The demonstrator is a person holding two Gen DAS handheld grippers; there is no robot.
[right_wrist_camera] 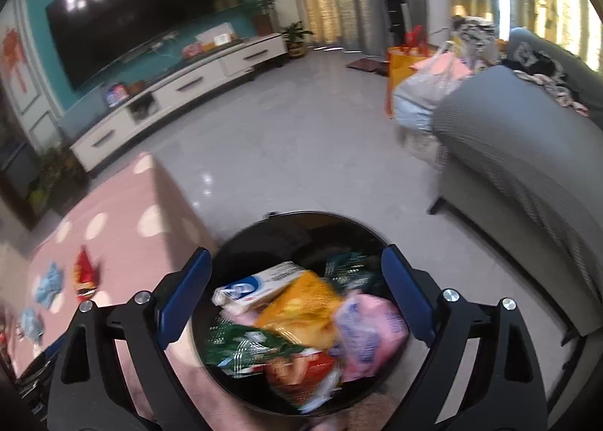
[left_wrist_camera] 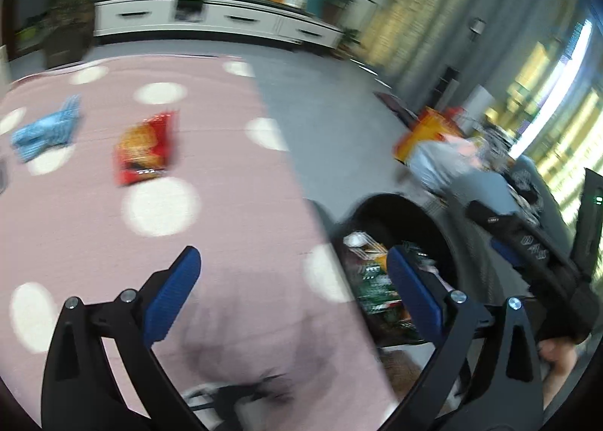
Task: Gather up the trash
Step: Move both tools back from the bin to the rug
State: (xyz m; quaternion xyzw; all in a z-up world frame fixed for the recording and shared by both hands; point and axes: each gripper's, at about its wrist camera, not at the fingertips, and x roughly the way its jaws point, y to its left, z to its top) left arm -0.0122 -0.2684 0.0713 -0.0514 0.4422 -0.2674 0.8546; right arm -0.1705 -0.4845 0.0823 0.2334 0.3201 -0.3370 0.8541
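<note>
The right hand-held gripper (right_wrist_camera: 296,295) hung spread and empty above the black bin (right_wrist_camera: 241,238) of wrappers. The left hand-held gripper (left_wrist_camera: 294,295), also spread, faced the pink rug (left_wrist_camera: 233,204) beside the bin, where a red snack bag (left_wrist_camera: 145,148) lay.

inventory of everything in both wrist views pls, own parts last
trash bin: 1, black, round, on the floor under the right gripper
wrappers in bin: several, orange, pink, green, red, white-blue
red snack bag: 1, on the rug
blue wrappers: at least 2, light blue, on the rug left of the red bag
rug: 1, pink, white dots
sofa: 1, grey, right side
TV: 1, black, on teal wall
TV cabinet: 1, white
left gripper: open, empty, over the rug
right gripper: open, empty, over the bin
</note>
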